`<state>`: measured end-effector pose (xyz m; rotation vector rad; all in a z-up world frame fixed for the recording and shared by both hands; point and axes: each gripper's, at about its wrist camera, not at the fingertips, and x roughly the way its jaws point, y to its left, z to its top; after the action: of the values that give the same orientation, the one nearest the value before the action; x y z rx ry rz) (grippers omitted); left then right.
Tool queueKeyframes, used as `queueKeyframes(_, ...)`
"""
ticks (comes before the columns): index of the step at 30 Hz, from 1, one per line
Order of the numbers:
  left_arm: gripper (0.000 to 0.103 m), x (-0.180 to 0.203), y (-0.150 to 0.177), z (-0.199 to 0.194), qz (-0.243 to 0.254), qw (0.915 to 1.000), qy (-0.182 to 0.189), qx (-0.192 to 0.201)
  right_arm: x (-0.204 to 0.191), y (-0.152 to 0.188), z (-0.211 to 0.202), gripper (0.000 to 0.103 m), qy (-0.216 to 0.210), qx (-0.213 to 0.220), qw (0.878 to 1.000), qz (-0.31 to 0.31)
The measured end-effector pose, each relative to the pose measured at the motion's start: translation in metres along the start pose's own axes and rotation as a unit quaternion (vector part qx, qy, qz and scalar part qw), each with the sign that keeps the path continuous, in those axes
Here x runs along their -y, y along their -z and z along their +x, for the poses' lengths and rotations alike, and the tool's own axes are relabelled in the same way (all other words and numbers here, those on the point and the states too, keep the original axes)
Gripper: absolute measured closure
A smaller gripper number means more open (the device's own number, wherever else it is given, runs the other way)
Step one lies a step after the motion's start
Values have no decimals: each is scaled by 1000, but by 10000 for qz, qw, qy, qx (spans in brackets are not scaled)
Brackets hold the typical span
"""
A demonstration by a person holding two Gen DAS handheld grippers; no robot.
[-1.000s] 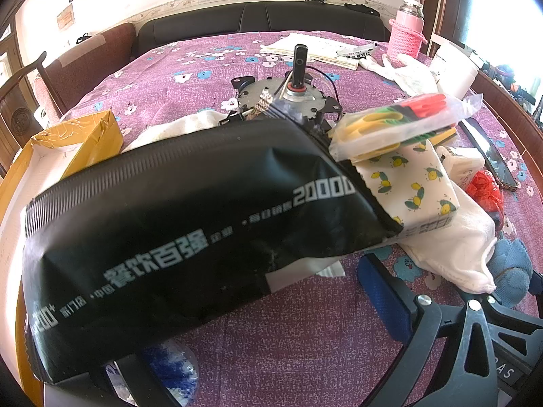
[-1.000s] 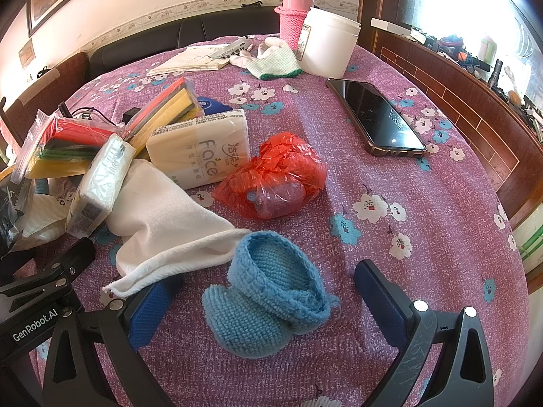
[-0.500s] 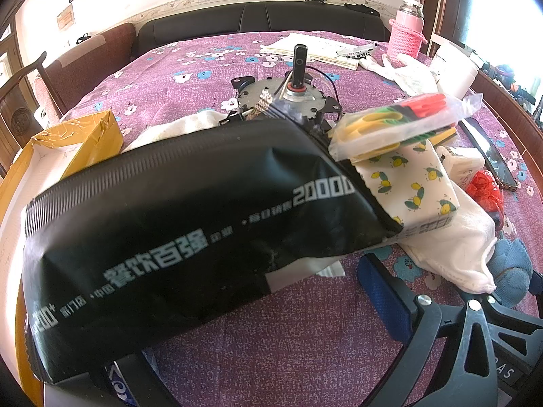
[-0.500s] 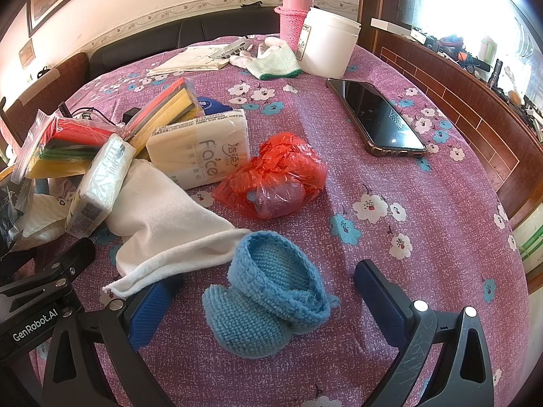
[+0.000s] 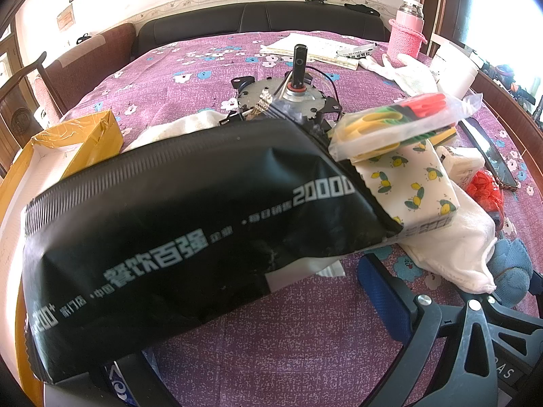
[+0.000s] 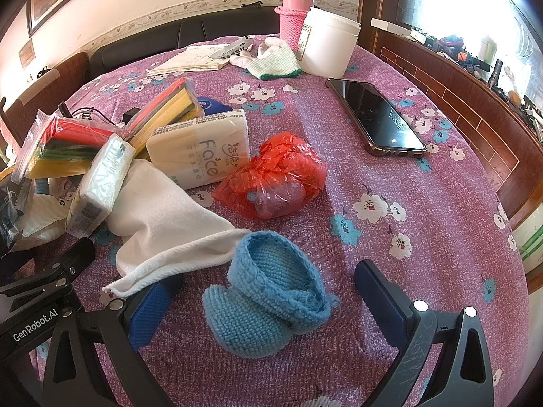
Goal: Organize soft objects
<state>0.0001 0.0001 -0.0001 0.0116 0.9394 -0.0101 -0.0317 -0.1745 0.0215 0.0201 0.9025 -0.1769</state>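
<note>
A blue knitted bootie [image 6: 264, 291] lies on the purple flowered tablecloth between the blue pads of my open right gripper [image 6: 268, 305]; no pad touches it. A white cloth [image 6: 163, 224] lies just left of it, and its edge reaches the left pad. A red plastic bag [image 6: 278, 179] and a Face tissue pack [image 6: 200, 149] lie beyond. In the left wrist view a large black printed pouch [image 5: 176, 224] fills the space in front of my left gripper [image 5: 258, 342] and hides the left finger. The right finger [image 5: 383, 295] stands clear of the pouch.
Sponge packs [image 6: 68, 149], a lemon-print tissue pack [image 5: 414, 183], a fan motor [image 5: 292, 98], a yellow box [image 5: 85, 135], a phone [image 6: 376, 118], a white tub [image 6: 325, 47], a pink flask [image 6: 292, 10], a glove [image 6: 271, 61] and papers [image 6: 193, 61] crowd the table. Wooden ledge at right.
</note>
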Motion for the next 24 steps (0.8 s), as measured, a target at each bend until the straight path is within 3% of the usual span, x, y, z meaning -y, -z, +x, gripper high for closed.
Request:
queueKeyframes(5,0,0,0,0,-4,10000,1,-11,0,-1,0,1,-63,-13,9999,-101)
queueKeyframes(10,0,-7,4,-11,152,9991,132,-370,4,-2,-1,1,-256,-133,9993,-231)
queueKeyframes(15,0,-6,20,-18,224,9991,154,-338,5,-4,1,1,-196,-229,9993,-222)
queueKeyframes(24,0,-1,14,-13,31,9998,22,-210,5,-2,0,1,-145,-199,9996,-132)
